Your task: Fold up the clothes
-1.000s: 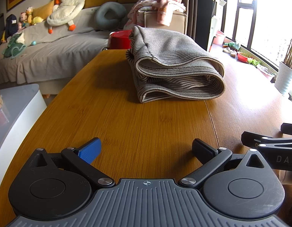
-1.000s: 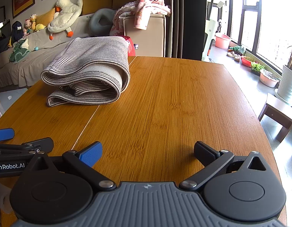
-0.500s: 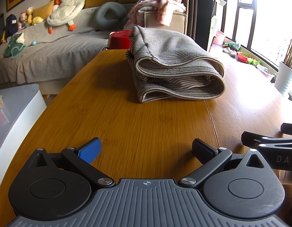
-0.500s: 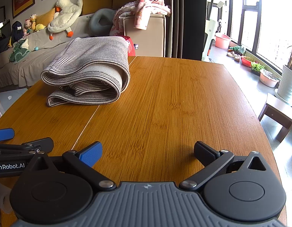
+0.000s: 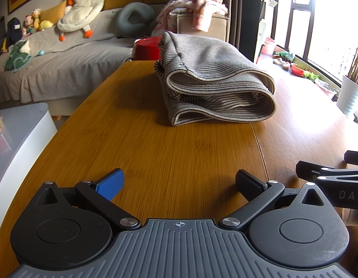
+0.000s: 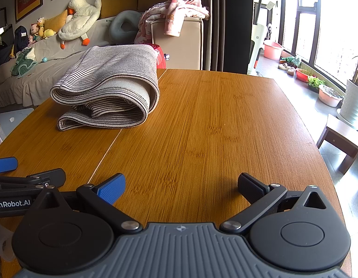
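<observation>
A grey striped garment [image 5: 213, 81] lies folded in a thick bundle on the wooden table [image 5: 155, 143], far ahead of both grippers; it also shows in the right wrist view [image 6: 109, 90] at the table's left. My left gripper [image 5: 179, 183] is open and empty, low over the near table edge. My right gripper [image 6: 181, 185] is open and empty, beside it on the right. Each gripper's fingers show at the edge of the other's view.
A red container [image 5: 146, 48] stands behind the garment. A grey sofa [image 5: 51, 64] with plush toys lies beyond the table's left. A box draped with pink clothes [image 6: 179, 34] stands behind. A small stool [image 6: 341, 139] and plant pots are on the right.
</observation>
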`<state>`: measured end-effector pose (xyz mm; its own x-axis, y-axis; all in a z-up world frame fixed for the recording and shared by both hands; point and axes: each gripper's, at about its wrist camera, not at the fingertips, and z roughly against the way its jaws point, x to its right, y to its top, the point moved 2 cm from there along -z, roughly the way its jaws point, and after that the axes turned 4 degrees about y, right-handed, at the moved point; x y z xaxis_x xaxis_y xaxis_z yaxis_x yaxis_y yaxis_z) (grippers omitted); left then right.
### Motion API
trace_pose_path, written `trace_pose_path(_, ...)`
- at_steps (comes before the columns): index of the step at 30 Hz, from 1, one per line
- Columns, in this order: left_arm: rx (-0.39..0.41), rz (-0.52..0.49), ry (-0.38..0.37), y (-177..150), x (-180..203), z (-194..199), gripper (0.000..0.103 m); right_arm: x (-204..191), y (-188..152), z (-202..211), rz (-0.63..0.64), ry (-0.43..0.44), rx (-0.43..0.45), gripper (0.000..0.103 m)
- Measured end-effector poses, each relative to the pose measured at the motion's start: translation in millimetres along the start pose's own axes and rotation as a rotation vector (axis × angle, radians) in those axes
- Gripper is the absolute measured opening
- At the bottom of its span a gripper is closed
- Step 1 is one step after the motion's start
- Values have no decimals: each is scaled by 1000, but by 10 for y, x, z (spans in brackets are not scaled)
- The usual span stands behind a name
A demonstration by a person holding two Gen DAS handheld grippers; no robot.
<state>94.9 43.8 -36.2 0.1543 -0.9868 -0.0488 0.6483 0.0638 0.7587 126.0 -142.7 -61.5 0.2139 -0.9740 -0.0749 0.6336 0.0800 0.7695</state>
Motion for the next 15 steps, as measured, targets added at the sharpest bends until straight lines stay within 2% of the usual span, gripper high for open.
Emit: trace_pose_path(15,0,0,0,-5,4,6,103,-6,-14,15,1,-1,0,103)
